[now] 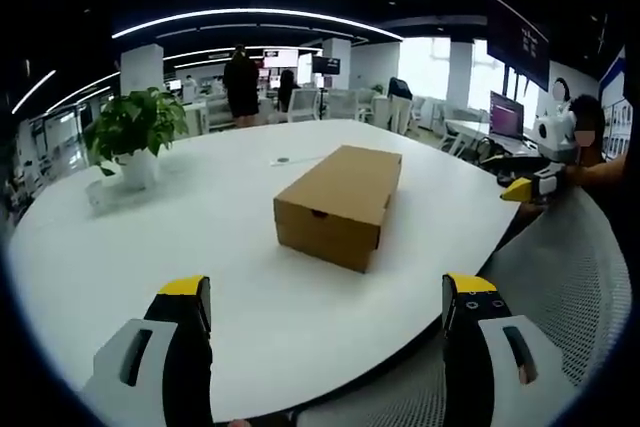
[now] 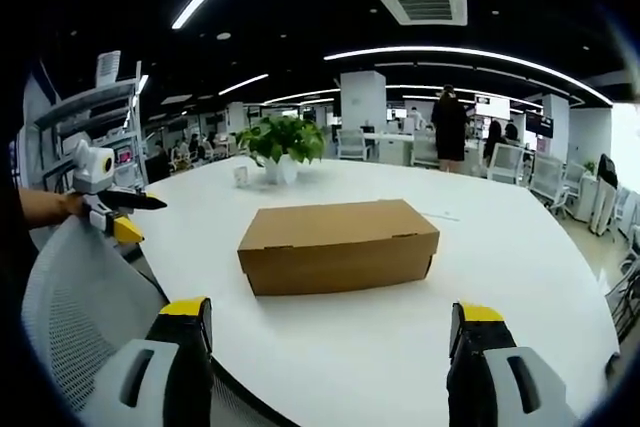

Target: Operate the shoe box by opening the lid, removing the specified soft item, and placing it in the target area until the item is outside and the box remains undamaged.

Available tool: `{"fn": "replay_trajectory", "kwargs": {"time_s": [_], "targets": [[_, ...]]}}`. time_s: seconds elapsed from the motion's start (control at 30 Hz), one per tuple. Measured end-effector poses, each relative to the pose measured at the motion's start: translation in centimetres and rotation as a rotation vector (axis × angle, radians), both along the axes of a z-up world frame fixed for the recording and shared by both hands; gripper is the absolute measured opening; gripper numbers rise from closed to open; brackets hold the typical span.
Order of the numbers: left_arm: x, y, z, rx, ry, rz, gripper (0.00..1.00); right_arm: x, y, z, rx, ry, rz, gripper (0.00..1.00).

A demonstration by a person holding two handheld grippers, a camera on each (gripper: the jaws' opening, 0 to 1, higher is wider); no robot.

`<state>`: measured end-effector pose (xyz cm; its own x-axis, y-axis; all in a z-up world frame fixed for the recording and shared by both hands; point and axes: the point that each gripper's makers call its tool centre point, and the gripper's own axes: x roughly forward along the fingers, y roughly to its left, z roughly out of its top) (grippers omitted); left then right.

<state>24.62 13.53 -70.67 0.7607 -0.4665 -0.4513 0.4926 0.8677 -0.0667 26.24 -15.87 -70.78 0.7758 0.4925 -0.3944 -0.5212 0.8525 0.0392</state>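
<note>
A plain brown cardboard shoe box (image 1: 340, 205) lies shut on the white round table (image 1: 200, 247), lid down. My left gripper (image 1: 327, 292) hovers at the table's near edge, well short of the box, open with nothing between its yellow-tipped fingers. The right gripper view faces the same shoe box (image 2: 338, 244) along its long side, and my right gripper (image 2: 330, 319) is open and apart from it. Each gripper appears in the other's view: the right gripper (image 1: 528, 187) at the far right, the left gripper (image 2: 128, 215) at the far left. No soft item is visible.
A potted plant (image 1: 135, 132) stands at the table's left side, a small flat object (image 1: 283, 160) behind the box. A white mesh chair back (image 1: 575, 277) sits between the grippers, also as chair back (image 2: 80, 297). A person (image 1: 241, 85) stands among desks beyond.
</note>
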Motion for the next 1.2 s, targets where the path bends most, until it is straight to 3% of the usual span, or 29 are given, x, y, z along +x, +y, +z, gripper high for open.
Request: {"fn": "replay_trajectory", "kwargs": {"time_s": [0.2,0.37,0.53,0.67,0.97,1.2], "targets": [[0.1,0.3,-0.2,0.017,0.006,0.014,1.00,0.0,0.1,-0.1,-0.005,0.005,0.005,0.99],[0.0,0.9,-1.2,0.069,0.067,0.043,1.00,0.1,-0.1,-0.3,-0.012,0.021,0.000,0.99],[0.1,1.2,-0.8,0.075,0.069,0.054,1.00,0.1,-0.2,-0.2,-0.025,0.026,-0.001,0.99],[0.2,1.3,-0.1,0.118,0.068,0.048,1.00,0.3,-0.4,0.1,-0.030,0.036,-0.001,0.99],[2.4,0.1,3.4,0.111,0.042,0.046,1.00,2.7,-1.5,2.6,-0.004,0.013,0.003,0.99],[3.5,-1.7,3.7,0.074,0.047,0.041,1.00,4.0,-1.8,3.0,-0.040,0.031,0.062,0.98]]}}
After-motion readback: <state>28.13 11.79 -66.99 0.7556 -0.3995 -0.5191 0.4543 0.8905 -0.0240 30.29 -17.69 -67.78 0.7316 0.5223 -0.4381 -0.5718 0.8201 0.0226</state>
